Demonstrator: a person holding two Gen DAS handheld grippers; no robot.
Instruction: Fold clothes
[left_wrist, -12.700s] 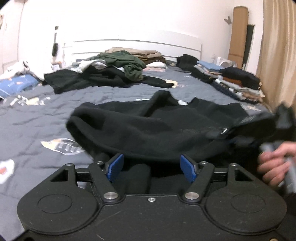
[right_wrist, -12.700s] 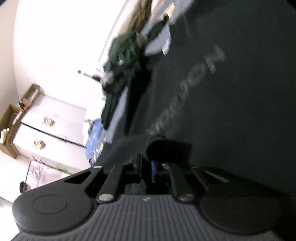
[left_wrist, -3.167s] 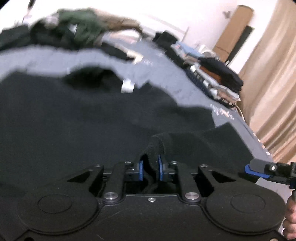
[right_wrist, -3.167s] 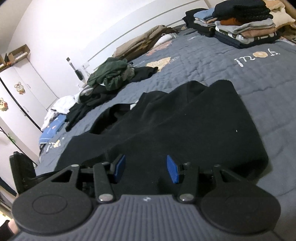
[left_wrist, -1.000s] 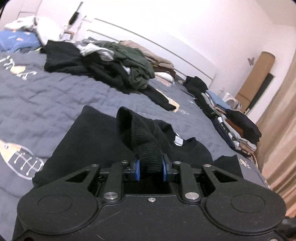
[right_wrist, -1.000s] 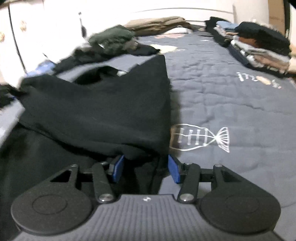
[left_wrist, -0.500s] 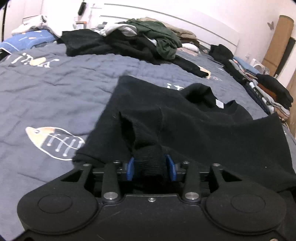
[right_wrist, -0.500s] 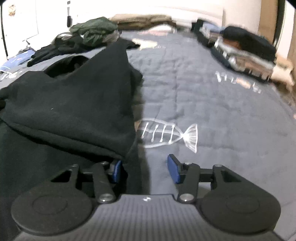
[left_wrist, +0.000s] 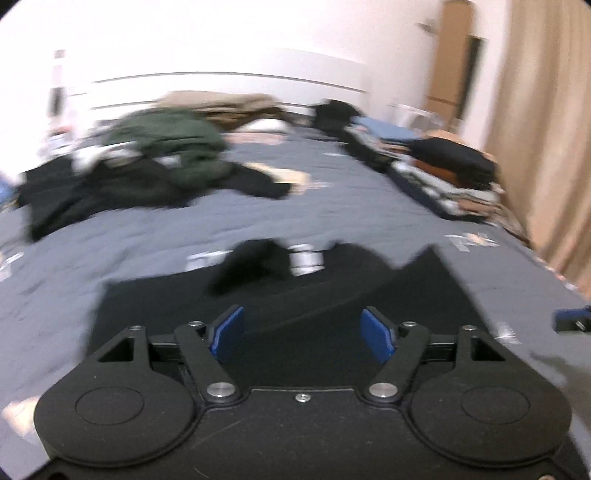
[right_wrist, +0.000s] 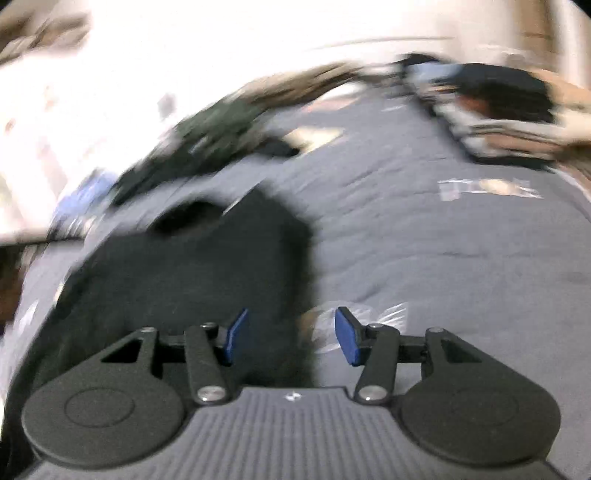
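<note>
So the left gripper (left_wrist: 303, 334) just dropped the sleeve it was pinching, jaws opening and empty. The black sweatshirt (left_wrist: 332, 295) lies flat on the near end of the grey quilt (left_wrist: 332, 214), sleeves folded in. The right gripper (right_wrist: 291, 339) hovers released over its right edge; both tilt down.

Bare grey quilt (right_wrist: 443, 240) lies open right of the black sweater (left_wrist: 295, 295); loose clothes heap (left_wrist: 147, 166) and folded stacks (left_wrist: 450, 177) crowd the far edge.
</note>
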